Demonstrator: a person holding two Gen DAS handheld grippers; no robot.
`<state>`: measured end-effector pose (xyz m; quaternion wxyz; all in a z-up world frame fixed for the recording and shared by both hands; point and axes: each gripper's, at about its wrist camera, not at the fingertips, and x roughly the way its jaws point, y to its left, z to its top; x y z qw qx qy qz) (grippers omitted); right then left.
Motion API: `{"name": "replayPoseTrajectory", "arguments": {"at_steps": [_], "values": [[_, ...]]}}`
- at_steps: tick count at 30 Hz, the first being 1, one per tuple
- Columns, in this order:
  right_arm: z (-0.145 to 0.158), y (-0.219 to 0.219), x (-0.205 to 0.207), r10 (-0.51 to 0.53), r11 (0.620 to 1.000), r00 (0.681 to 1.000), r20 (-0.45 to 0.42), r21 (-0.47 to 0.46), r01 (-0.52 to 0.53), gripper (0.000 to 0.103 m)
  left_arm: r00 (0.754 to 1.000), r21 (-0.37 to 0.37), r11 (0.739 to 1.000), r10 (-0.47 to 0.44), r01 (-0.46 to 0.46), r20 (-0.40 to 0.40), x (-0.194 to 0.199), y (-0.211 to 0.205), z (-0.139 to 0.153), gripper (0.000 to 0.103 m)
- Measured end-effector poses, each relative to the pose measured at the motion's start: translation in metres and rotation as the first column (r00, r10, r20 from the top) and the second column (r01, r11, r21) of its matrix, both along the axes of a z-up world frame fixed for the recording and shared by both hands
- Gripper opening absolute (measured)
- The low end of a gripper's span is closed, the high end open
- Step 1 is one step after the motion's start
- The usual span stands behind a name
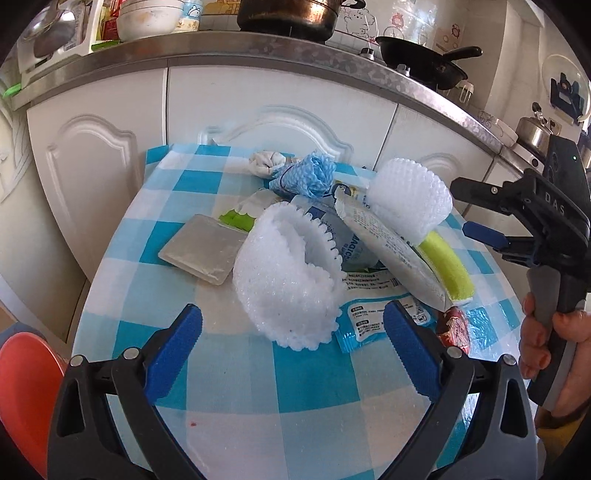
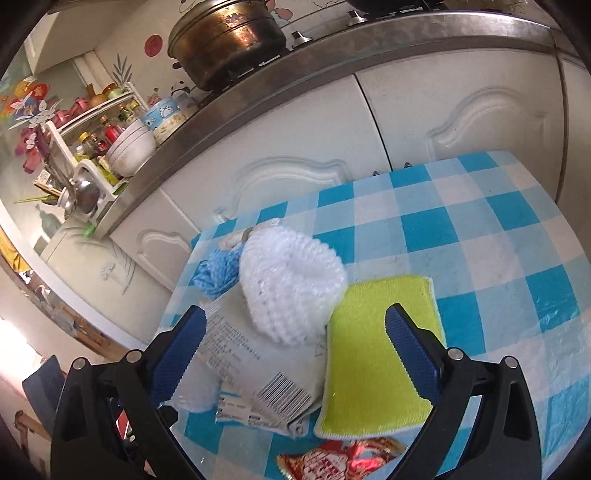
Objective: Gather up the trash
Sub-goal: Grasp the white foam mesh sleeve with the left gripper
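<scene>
A heap of trash lies on a blue-and-white checked table (image 1: 236,373): two white foam fruit nets (image 1: 288,273) (image 1: 410,195), a silver sachet (image 1: 201,249), a crumpled blue cloth (image 1: 310,175), a white printed pouch (image 1: 391,254), a yellow-green sponge (image 1: 447,266) and a red wrapper (image 1: 456,326). My left gripper (image 1: 291,328) is open just before the near foam net. My right gripper (image 2: 295,332) is open above the pouch (image 2: 255,369) and the sponge (image 2: 376,354), with a foam net (image 2: 291,284) just ahead. It also shows in the left wrist view (image 1: 480,232).
White kitchen cabinets (image 1: 110,166) and a steel counter edge (image 1: 207,48) stand behind the table, with a pot (image 1: 291,14), a pan (image 1: 424,62) and bowls on top. A red round object (image 1: 26,387) sits low at the left. The red wrapper (image 2: 343,456) lies under my right gripper.
</scene>
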<state>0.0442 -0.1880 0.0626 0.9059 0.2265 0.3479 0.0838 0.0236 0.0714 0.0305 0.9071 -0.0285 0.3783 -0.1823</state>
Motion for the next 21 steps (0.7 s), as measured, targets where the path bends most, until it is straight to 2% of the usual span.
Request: {"name": "replayPoseTrajectory", "arguments": {"at_steps": [3, 5, 6, 7, 9, 12, 16, 21], "values": [[-0.004, -0.002, 0.019, 0.019, 1.000, 1.000, -0.009, 0.025, -0.019, 0.097, 1.000, 0.021, 1.000, 0.001, -0.001, -0.011, 0.009, -0.007, -0.005, 0.094], [-0.009, 0.001, 0.031, 0.035, 0.999, 0.999, -0.029, 0.040, -0.034, 0.097, 1.000, 0.028, 1.000, 0.013, -0.012, -0.028, 0.015, -0.009, -0.009, 0.081], [-0.012, 0.003, 0.035, 0.045, 0.998, 0.998, -0.033, 0.049, -0.043, 0.095, 0.999, 0.025, 1.000, 0.017, -0.016, -0.041, 0.018, -0.009, -0.011, 0.070], [-0.013, 0.005, 0.037, 0.050, 0.998, 0.998, -0.036, 0.052, -0.048, 0.087, 0.998, 0.019, 1.000, 0.023, -0.022, -0.055, 0.020, -0.008, -0.013, 0.064], [-0.017, 0.010, 0.039, 0.053, 0.998, 0.997, -0.049, 0.040, -0.051, 0.059, 0.998, 0.008, 0.999, 0.038, -0.037, -0.054, 0.021, -0.005, -0.014, 0.055], [-0.017, 0.014, 0.034, 0.050, 0.998, 0.998, -0.031, 0.026, -0.049, 0.047, 0.998, -0.013, 0.999, 0.050, -0.051, -0.050, 0.019, 0.003, -0.011, 0.040], [-0.009, 0.017, 0.018, 0.049, 0.999, 0.999, 0.012, 0.023, -0.049, 0.038, 0.996, -0.039, 0.996, 0.077, -0.079, -0.049, 0.013, 0.013, -0.008, 0.032], [0.005, 0.026, -0.012, 0.056, 0.998, 0.997, 0.059, 0.031, -0.058, 0.035, 0.995, -0.086, 0.991, 0.100, -0.102, -0.031, -0.006, 0.029, 0.004, 0.030]]}}
